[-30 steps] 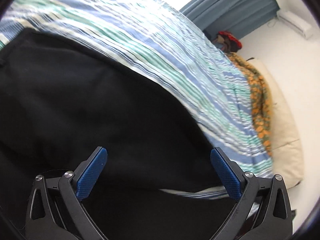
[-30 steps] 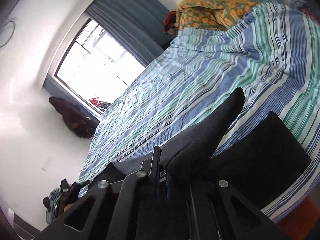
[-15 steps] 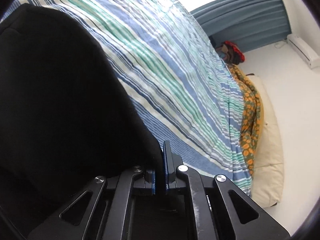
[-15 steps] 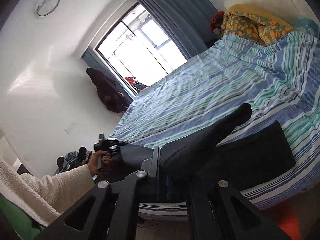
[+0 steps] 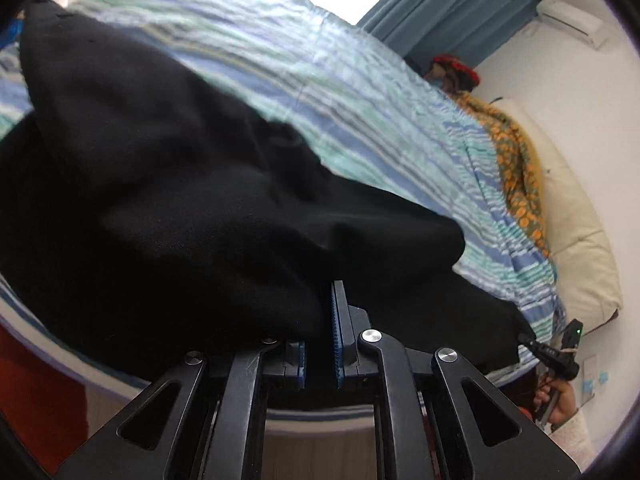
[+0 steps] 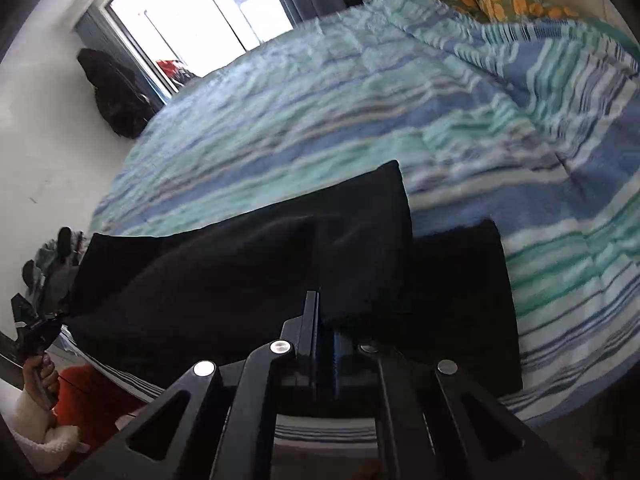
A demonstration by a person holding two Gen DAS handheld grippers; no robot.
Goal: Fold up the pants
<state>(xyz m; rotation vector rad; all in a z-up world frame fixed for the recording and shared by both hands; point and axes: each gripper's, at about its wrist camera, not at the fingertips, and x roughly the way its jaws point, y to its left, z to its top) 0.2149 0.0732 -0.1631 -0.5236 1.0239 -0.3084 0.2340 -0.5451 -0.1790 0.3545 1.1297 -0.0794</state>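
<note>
The pants (image 5: 168,184) are plain black, with no pattern. The bed cover (image 6: 360,112) has stripes of blue, mint green and white, with thin dark blue lines between them. The blanket (image 5: 516,152) at the head of the bed is mustard yellow with an orange flower print. The pillow (image 5: 580,248) is cream. The curtain (image 5: 452,4) is grey-blue. The walls (image 5: 560,64) are white. The left hand-held gripper (image 5: 336,316) is black with blue pads (image 5: 339,344). The sleeve (image 6: 28,420) is white and fluffy.

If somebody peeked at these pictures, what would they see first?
Big black pants lying on the near edge of a bed with a blue-and-green striped cover. Both grippers, left and right, pinch the cloth. A bright window glows behind.
</note>
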